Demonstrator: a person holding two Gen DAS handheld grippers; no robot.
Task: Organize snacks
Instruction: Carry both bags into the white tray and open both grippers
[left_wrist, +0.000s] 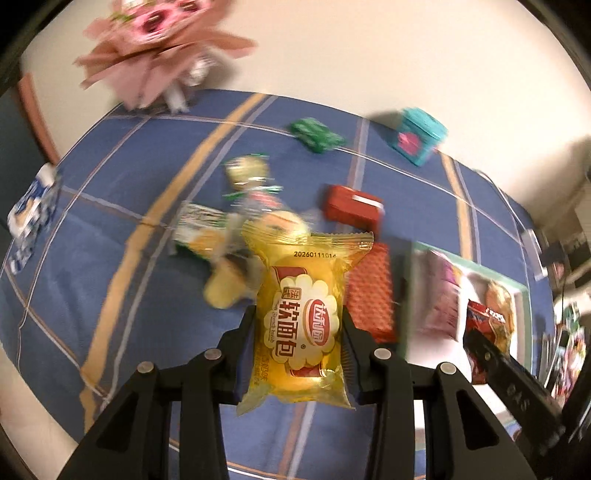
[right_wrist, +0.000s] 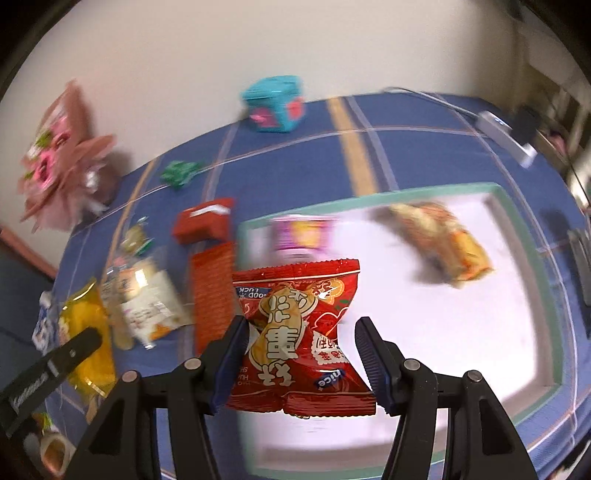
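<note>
My left gripper (left_wrist: 301, 319) is shut on a yellow soft-bread packet (left_wrist: 303, 288), held upright above the blue checked cloth (left_wrist: 110, 295). My right gripper (right_wrist: 302, 326) is shut on a red snack packet (right_wrist: 295, 295), pinched at its waist above the near left part of a white tray with a teal rim (right_wrist: 517, 229). Inside the tray lie a purple packet (right_wrist: 301, 236) and an orange-brown packet (right_wrist: 443, 243). The left wrist view shows the tray rim (left_wrist: 480, 267) at the right, with the red packet (left_wrist: 487, 325) over it. The background is blurred.
Loose snacks lie left of the tray: a red box (right_wrist: 203, 221), an orange-red textured packet (right_wrist: 212, 291), clear packets (right_wrist: 144, 295) and a green packet (right_wrist: 181, 171). A teal box (right_wrist: 275, 103) and a pink bouquet (right_wrist: 55, 166) stand by the wall.
</note>
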